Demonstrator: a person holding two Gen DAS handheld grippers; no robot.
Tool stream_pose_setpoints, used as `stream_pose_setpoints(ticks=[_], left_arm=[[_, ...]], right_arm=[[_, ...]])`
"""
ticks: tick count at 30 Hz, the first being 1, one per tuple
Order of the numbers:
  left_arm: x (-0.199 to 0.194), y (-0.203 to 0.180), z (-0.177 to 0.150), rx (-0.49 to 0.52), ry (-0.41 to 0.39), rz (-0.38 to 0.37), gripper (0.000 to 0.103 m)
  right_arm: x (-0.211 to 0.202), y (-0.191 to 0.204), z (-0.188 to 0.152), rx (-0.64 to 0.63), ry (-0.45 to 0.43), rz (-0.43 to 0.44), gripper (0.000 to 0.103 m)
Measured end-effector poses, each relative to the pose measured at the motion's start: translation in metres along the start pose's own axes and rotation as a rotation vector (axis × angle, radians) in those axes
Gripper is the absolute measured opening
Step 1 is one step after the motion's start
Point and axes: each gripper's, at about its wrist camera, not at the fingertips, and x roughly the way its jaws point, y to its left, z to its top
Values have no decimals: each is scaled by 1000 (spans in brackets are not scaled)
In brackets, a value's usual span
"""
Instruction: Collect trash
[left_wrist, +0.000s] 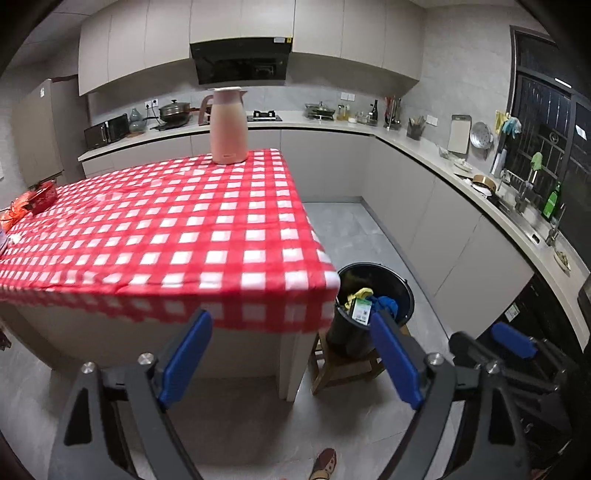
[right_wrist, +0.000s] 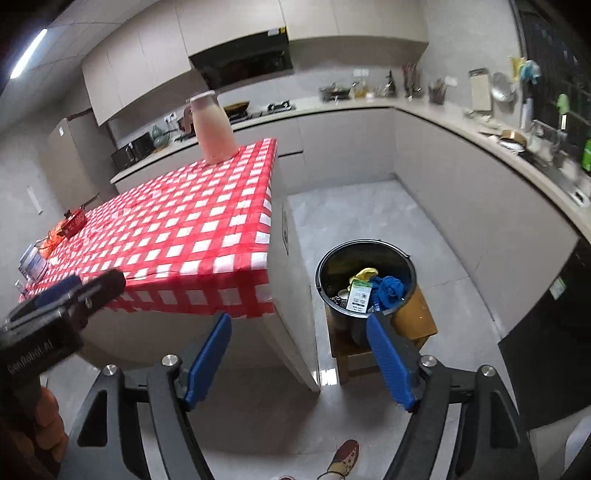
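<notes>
**A:** Two tools, and neither has anything in it. The left tool has its blue pads spread wide with only floor between them, and the right tool stands the same way, jaws parted and bare. Both hang in the air off the near edge of the counter.

**B:** So where is the trash?

**A:** In the black bucket, which sits on a small wooden stool on the floor just beside the counter's near right corner. A yellow scrap, a crumpled blue piece and a white labelled packet lie inside it, piled toward the near wall.

**B:** Anything left on the cloth?

**A:** The middle of the red check cloth looks bare. A pink jug stands at the far edge, and at the left edge there is a red basket with something orange by it. Whether that is trash I cannot tell.

**B:** Then which step is this?

**A:** I would judge it the gap after a drop, or the end of the job. Next, check the left edge; if a piece is there, one tool must travel across and arrive open.
</notes>
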Motion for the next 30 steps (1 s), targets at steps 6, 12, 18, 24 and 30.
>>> stream_pose_setpoints(ticks=[6,12,18,24,30], left_arm=[[-22,1,-16,-4,-15,18,89],[-32,-6,-23,-24,-22,36,89],[-34,-21,-29,-29,-23,43,89],[-37,-29,-34,-40,-21,59,89],[-37,-29,-38,-53,-15,74,89]], right_arm=[[-46,12,-13,-9,-57,-36,79],[-64,4,-15,-9,-75,-8,80],[-71,-8,-13,-16,-85,-7,80],[-71,-16,-8,-19,-87,4,80],[-70,-19,-7,-27,-81,20,80]])
